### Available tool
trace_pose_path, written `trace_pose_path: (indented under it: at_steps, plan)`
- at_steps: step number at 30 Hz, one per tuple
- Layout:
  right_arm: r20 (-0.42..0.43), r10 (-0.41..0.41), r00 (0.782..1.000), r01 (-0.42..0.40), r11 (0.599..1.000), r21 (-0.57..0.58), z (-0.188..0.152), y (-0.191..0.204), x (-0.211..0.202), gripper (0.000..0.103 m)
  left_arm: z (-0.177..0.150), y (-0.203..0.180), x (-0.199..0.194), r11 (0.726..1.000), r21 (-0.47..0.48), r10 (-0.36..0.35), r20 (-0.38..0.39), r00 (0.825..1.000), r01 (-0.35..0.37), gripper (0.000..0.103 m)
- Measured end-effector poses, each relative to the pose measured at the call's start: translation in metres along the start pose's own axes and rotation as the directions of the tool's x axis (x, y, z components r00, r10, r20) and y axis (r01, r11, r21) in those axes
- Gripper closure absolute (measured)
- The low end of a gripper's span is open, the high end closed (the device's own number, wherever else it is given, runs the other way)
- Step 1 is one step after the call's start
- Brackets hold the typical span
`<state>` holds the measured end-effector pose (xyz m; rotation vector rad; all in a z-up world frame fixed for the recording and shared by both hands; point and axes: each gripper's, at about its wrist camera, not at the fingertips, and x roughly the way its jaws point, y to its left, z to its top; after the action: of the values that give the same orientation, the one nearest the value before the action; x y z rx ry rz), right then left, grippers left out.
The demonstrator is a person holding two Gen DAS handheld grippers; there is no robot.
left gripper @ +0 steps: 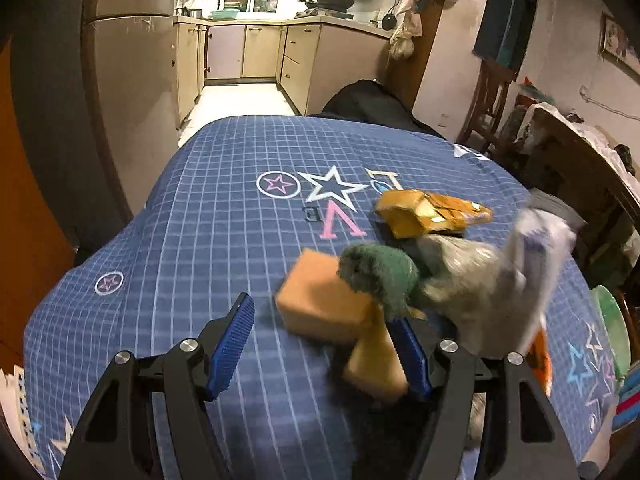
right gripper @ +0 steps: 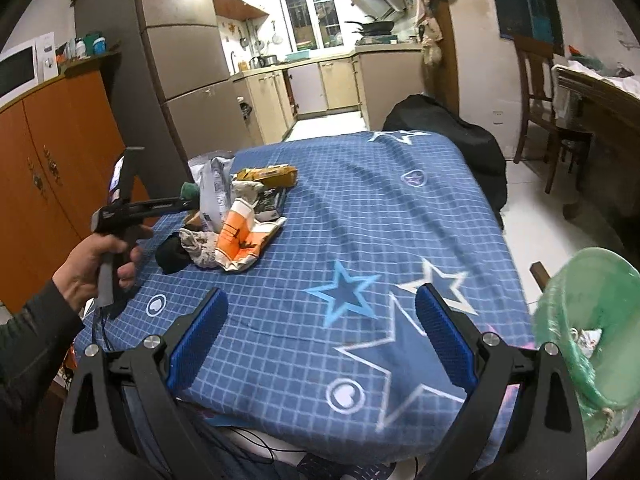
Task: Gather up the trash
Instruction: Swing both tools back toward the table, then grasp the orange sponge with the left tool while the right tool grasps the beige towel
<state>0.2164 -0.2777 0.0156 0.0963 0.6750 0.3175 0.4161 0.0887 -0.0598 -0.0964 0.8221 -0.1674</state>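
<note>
A heap of trash lies on the blue star-patterned cloth (left gripper: 224, 216). In the left wrist view I see an orange sponge (left gripper: 324, 304), a second sponge piece (left gripper: 376, 364) against the right finger, a green scouring pad (left gripper: 380, 276), a crumpled grey bag (left gripper: 480, 280) and a yellow-brown carton (left gripper: 428, 212). My left gripper (left gripper: 324, 348) is open, its fingers on either side of the sponges. In the right wrist view the heap (right gripper: 236, 220) lies far left, with an orange-white wrapper (right gripper: 240, 240). My right gripper (right gripper: 320, 340) is open and empty above the cloth.
A green bin (right gripper: 592, 344) stands off the table's right edge; it also shows in the left wrist view (left gripper: 612, 328). An orange cabinet (right gripper: 44, 168) stands left, a dark bag (right gripper: 452, 128) behind the table, a wooden chair (right gripper: 548, 108) at right.
</note>
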Motion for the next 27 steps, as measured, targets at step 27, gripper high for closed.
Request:
trace_pose_path:
  at_steps: [27]
  plan:
    - [-0.127, 0.238, 0.963, -0.254, 0.959, -0.129, 0.018, 0.086, 0.082, 0.048, -0.038, 0.03, -0.042, 0.993, -0.11, -0.032, 0.115, 0.993, 0.045, 0.06]
